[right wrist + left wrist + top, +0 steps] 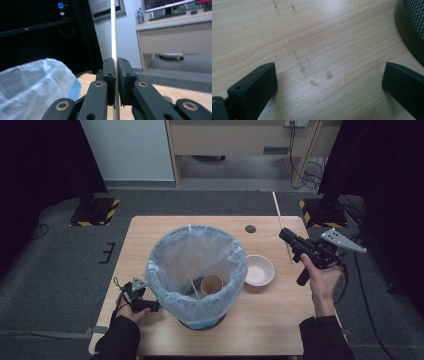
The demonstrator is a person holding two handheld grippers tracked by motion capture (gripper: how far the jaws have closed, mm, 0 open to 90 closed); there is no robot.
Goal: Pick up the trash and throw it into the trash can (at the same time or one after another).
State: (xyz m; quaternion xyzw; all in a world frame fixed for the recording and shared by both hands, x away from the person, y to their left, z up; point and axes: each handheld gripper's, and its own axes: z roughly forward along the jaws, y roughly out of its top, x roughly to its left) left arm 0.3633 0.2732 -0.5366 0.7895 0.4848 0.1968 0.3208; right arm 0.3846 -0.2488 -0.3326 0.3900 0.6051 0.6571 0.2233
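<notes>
A thin wooden stick [114,37] is clamped between the closed fingers of the right gripper [289,238], raised above the right edge of the desk [150,227]; in the right gripper view its top end is cut off by the frame. In the high view the stick [282,227] is seen slanting away past the desk's far edge. The left gripper [137,295] is rested at the near left of the desk, partly hidden behind the bag-lined bin [197,270], its fingers [257,87] spread wide with nothing between them. Inside the bin a paper cup [212,284] and another stick [193,286] are seen. A white bowl [259,270] is placed just beside the bin.
</notes>
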